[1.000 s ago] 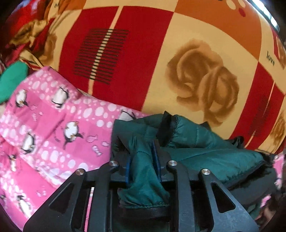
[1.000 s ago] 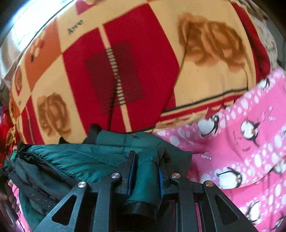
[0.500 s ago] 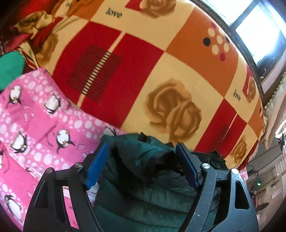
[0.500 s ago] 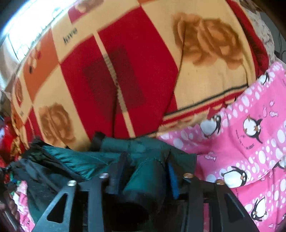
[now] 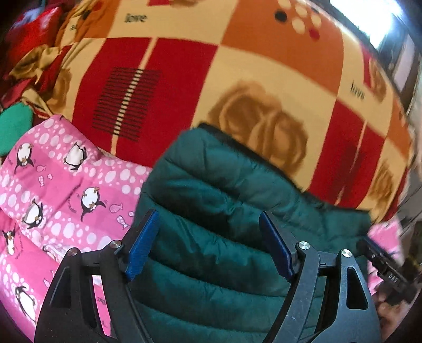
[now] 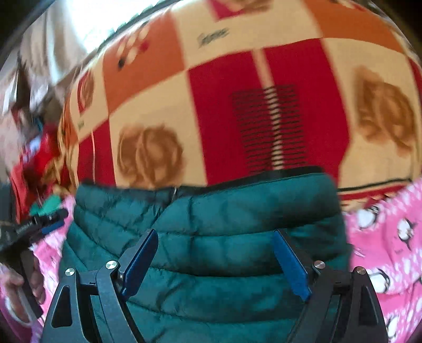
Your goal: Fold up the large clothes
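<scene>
A dark green quilted puffer jacket (image 5: 216, 211) lies folded on the bed, partly on a pink penguin quilt (image 5: 60, 184); it also shows in the right wrist view (image 6: 211, 232). My left gripper (image 5: 208, 237) hovers over the jacket, jaws wide open, blue pads empty. My right gripper (image 6: 215, 253) is also wide open and empty above the jacket. The jacket's black-trimmed edge (image 6: 284, 172) faces away from me. The other gripper shows at the edge of each view: the right one (image 5: 382, 263) and the left one (image 6: 31, 224).
A red, orange and cream blanket with rose prints (image 5: 237, 87) covers the bed beyond the jacket. A green cloth (image 5: 13, 126) lies at far left. Crumpled red fabric (image 6: 39, 158) sits at the left of the right view. A bright window (image 5: 382, 23) is at top right.
Both grippers were shut on jacket folds a second ago. They opened, let the fabric go and pulled back upward. The jacket now lies flat and folded.
</scene>
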A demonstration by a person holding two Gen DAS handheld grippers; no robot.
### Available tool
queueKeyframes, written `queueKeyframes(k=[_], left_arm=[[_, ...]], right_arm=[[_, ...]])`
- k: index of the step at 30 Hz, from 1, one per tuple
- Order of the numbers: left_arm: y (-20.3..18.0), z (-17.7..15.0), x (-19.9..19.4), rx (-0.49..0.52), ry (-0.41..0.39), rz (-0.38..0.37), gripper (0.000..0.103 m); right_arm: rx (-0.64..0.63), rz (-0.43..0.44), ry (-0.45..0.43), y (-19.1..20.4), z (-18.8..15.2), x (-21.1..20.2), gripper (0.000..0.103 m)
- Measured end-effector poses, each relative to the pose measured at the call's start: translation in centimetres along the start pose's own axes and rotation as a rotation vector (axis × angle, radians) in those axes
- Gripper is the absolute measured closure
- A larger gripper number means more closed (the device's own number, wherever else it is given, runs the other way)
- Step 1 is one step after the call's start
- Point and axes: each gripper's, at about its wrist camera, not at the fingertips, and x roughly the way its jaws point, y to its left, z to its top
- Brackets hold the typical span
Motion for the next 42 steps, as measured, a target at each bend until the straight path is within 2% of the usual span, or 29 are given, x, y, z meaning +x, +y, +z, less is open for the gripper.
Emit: queueKeyframes(k=[2,6,13,18,23,27,29,33,42], left_arm=[[-0.5,-0.2,1.4,0.034,0.017,0.062,0.025],[-0.4,-0.4,3.2,0.062,0.020,0.118,0.025],[0.0,-0.6,4.9,0.066,0.029,0.125,0.022],[-0.3,-0.8,5.3,0.087,0.028,0.142,0.021],[-0.4,-0.9,5.4,0.088,0.025,0.141,0.021],[-0.5,-1.0,5.5,0.090,0.017,0.142,0.020],[-0.5,-1.1,5.5,0.093,0.012,0.145,0.019],[-0.8,-1.3,5.8,0.107,0.003,0.153,0.017],[-1.0,-1.3,6.2,0.117,-0.006,0.165,0.014]], right_arm=[[-0.043,-0.024,0.035,1.1,0.1,2.2,0.017],[-0.102,-0.075,0.085,2.2,0.1,5.8,0.017],[-0.049,-0.103,0.150,1.1,0.0,10.2,0.016],[-0.048,-0.102,0.153,1.3,-0.1,10.0,0.016],[0.009,-0.059,0.049,-0.1,0.7,5.6,0.016],[0.011,-0.139,0.020,-2.5,1.3,3.9,0.016],[0.039,-0.186,0.028,-4.2,1.1,3.9,0.016],[0.156,-0.180,0.067,-7.4,-0.4,5.3,0.015],[0.184,-0.189,0.073,-8.1,-1.9,6.7,0.015]])
